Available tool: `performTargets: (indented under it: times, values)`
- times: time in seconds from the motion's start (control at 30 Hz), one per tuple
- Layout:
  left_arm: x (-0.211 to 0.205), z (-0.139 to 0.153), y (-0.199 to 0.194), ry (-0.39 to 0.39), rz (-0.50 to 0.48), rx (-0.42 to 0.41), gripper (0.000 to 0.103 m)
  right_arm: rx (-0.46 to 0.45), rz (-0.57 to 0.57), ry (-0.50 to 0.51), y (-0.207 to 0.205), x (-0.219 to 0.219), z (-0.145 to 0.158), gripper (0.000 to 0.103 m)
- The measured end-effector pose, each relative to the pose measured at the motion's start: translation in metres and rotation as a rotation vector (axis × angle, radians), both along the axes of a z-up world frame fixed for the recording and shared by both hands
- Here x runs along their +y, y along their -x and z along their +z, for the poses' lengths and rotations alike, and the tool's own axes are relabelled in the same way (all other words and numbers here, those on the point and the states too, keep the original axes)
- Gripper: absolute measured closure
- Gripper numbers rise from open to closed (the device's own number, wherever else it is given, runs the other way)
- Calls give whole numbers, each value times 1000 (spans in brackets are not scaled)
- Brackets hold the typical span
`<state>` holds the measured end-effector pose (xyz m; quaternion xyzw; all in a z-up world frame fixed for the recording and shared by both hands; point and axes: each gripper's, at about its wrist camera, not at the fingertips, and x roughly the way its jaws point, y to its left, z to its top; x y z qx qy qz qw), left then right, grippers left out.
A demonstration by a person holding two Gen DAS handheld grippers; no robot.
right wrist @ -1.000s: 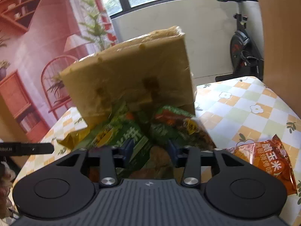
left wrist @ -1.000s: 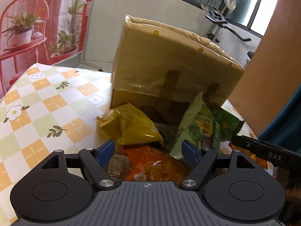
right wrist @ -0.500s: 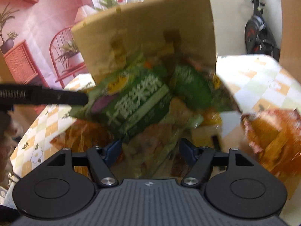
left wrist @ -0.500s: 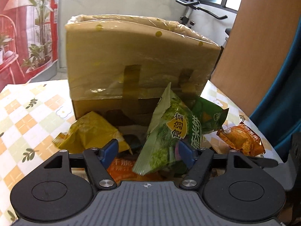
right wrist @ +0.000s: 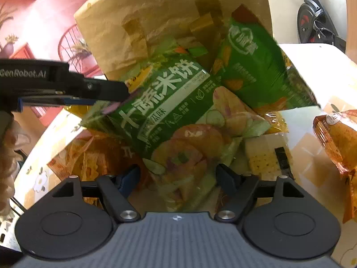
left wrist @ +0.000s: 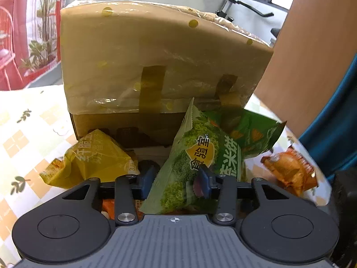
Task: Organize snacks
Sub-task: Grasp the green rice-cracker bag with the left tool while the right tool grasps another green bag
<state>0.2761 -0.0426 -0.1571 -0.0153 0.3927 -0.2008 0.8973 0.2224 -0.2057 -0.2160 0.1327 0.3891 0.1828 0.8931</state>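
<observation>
A green rice-cracker bag (left wrist: 191, 167) stands tilted in front of a plastic-covered cardboard box (left wrist: 156, 62). My left gripper (left wrist: 176, 178) is shut on that bag's lower end. In the right wrist view the left fingers (right wrist: 104, 91) pinch the same bag (right wrist: 176, 109) at its left end. My right gripper (right wrist: 178, 176) is open, its jaws on either side of the bag's near end. A second green bag (right wrist: 256, 67) leans on the box. A yellow bag (left wrist: 89, 160) lies left of the pile.
An orange snack bag (right wrist: 337, 138) lies apart on the right of the checked tablecloth (left wrist: 24, 138). More orange bags (right wrist: 93, 156) and a cracker pack (right wrist: 263, 156) lie under the pile. A wooden panel (left wrist: 312, 55) stands at the right.
My left gripper has closed on the green rice-cracker bag and lifted it. My right gripper opened and moved in closer under the pile.
</observation>
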Motion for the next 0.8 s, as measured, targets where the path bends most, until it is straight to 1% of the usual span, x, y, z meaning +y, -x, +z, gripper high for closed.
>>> performTargets:
  times: [0.1, 0.13, 0.2, 0.27, 0.33, 0.4, 0.43, 0.47, 0.5, 0.57, 0.67, 0.8]
  values:
    - [2, -1, 0, 15, 3, 12, 57, -22, -14, -10, 0, -3, 3, 32]
    - [2, -1, -1, 23, -3, 16, 57, -23, -21, -9, 0, -4, 3, 36]
    - [3, -1, -2, 25, -16, 14, 56, -24, -32, -20, 1, -8, 2, 37]
    - [2, 1, -5, 15, -20, 0, 44, -26, -36, -26, 2, -11, 1, 38]
    - [0, 1, -9, -10, -20, -13, 41, -28, -37, -25, 3, -11, 2, 38]
    - [-2, -1, -13, -9, -36, -3, 41, -29, -37, -25, 4, -12, 2, 39]
    - [-2, 0, -14, 0, -47, 3, 44, -29, -38, -25, 4, -12, 2, 39]
    - [-4, 1, -13, 4, -53, 3, 54, -28, -38, -23, 4, -12, 3, 39]
    - [-5, 2, -11, 3, -62, 1, 59, -29, -38, -20, 5, -11, 3, 40]
    - [-7, 4, -6, -6, -64, -6, 60, -34, -37, -15, 4, -9, 6, 41]
    - [-5, 6, 1, 24, -73, 0, 60, -41, -41, -12, 7, -10, 10, 44]
    - [-4, 3, 10, 36, -77, 4, 59, -48, -49, -9, 11, -12, 15, 48]
